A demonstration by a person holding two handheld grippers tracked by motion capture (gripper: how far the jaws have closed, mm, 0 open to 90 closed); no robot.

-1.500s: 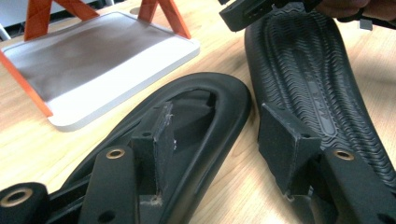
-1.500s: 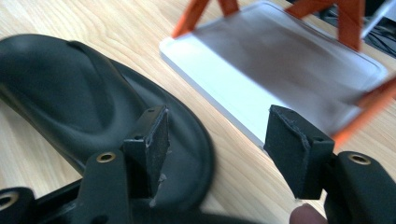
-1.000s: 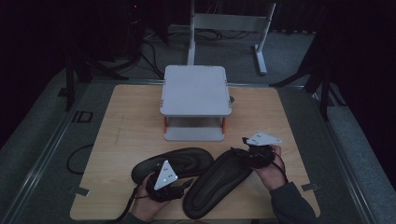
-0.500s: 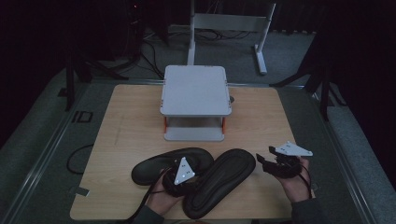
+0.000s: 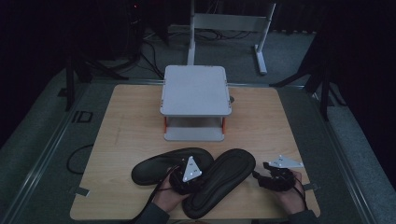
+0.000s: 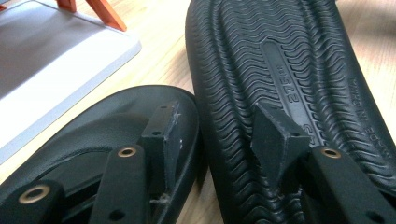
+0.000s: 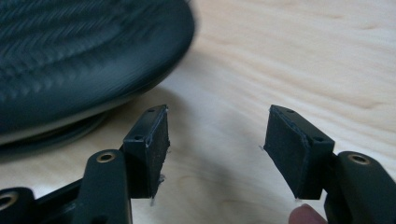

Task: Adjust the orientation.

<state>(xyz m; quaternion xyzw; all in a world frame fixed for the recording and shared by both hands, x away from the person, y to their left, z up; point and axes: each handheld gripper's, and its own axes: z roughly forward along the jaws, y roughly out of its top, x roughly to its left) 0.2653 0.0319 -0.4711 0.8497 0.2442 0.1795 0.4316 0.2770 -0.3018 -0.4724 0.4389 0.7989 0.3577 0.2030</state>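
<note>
The left gripper (image 5: 186,175) is sitting low over two black slippers at the near edge of the desk (image 5: 126,135). Its jaws have just been closing and are standing partly open; in the left gripper view one pad is lying over the rim of the upright slipper (image 6: 93,126) and the other over the ribbed sole of the overturned slipper (image 6: 289,70), so the touching edges of the two slippers are lying between the pads. Whether the pads are pressing on them cannot be told.

The upright slipper (image 5: 159,165) is lying to the left of this gripper, the overturned slipper (image 5: 224,179) (sole up, moulded lettering showing) to its right and ahead.

The right gripper (image 5: 273,177) is resting just right of the overturned slipper, apart from it. Its jaws are standing open with bare desk (image 7: 289,56) between the pads; the slipper's edge (image 7: 84,60) is lying ahead and left of them, blurred. A fingertip (image 7: 306,215) is showing at the lower edge.

A grey two-tier stand (image 5: 196,91) is standing well ahead of both grippers.
</note>
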